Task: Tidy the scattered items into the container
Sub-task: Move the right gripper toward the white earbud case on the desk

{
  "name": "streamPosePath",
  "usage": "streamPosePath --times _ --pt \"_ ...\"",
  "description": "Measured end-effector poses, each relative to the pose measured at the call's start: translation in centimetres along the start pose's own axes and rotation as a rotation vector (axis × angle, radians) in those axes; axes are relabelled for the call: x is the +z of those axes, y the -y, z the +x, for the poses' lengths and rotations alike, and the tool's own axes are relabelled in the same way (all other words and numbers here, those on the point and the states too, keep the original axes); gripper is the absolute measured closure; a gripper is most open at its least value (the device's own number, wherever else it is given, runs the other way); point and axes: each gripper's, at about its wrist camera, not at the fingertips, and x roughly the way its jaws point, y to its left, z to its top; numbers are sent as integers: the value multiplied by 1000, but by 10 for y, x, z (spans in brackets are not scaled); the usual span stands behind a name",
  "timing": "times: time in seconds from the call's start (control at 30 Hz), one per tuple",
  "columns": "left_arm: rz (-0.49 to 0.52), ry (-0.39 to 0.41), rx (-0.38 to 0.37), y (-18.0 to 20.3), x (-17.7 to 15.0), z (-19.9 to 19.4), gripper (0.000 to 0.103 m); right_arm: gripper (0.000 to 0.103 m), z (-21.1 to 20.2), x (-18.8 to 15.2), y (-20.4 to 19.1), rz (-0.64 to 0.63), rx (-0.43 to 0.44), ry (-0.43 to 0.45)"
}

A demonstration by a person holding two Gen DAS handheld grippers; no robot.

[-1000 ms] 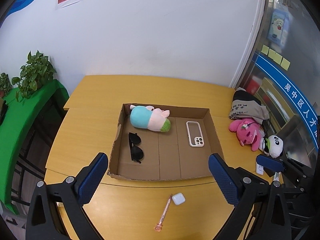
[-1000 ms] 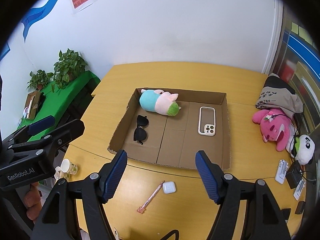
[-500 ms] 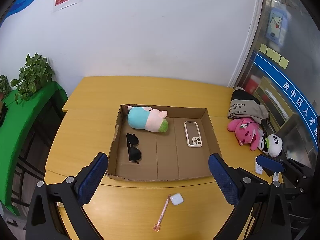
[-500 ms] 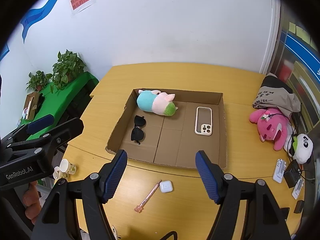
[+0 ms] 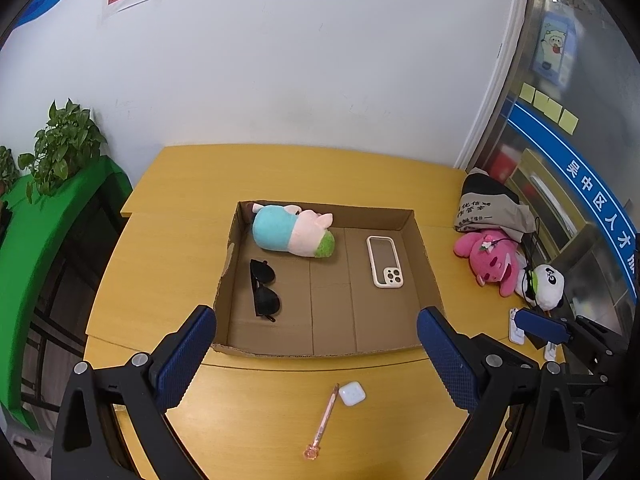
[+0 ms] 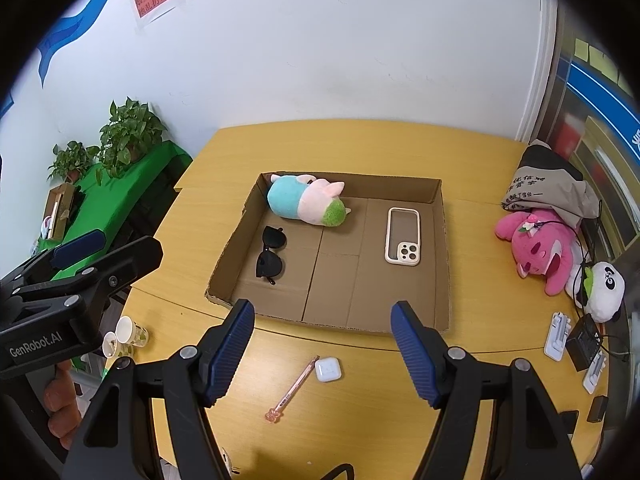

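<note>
**Both grippers hovering open over the table, pen and earbud case still outside the box**

From the left wrist camera, the left gripper (image 5: 316, 350) is hanging above the near edge of the yellow table (image 5: 192, 208) with its blue pads spread wide and nothing lying between them. Beyond it, the shallow cardboard box (image 5: 430, 280) is sitting in the middle of the table. Inside, a blue, pink and green plush toy (image 5: 294, 232) is lying along the far wall, black sunglasses (image 5: 264, 288) are resting by the left wall, and a phone (image 5: 385, 256) is lying face down towards the right. In front of the box, on the bare table, a pink pen (image 5: 324, 420) is lying with a white earbud case (image 5: 352, 394) just beside its upper end. A pink plush (image 5: 492, 258) and a panda plush (image 5: 550, 284) are sitting at the table's right edge, well apart from the box.

From the right wrist camera, the right gripper (image 6: 322, 344) is pointing down at the same spot, its fingers standing apart and gripping nothing. The pen (image 6: 294, 386) and earbud case (image 6: 328, 369) are lying on the table below and between its pads, outside the box (image 6: 440, 264). At the left of this view a hand (image 6: 60, 408) is holding the left gripper's handle, beside small paper cups (image 6: 124, 332).
</note>
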Motion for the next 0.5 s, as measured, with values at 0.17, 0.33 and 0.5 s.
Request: streamPosePath --times 0.17,0.33,0.5 --pt "2 -18 -7 0 -3 4 1 32 2 -1 0 6 -6 -9" --pt "3 -15 -14 1 -2 5 1 32 3 -1 0 13 -13 -11" --pt "5 -12 -4 2 0 7 1 32 5 0 2 25 -22 -11"
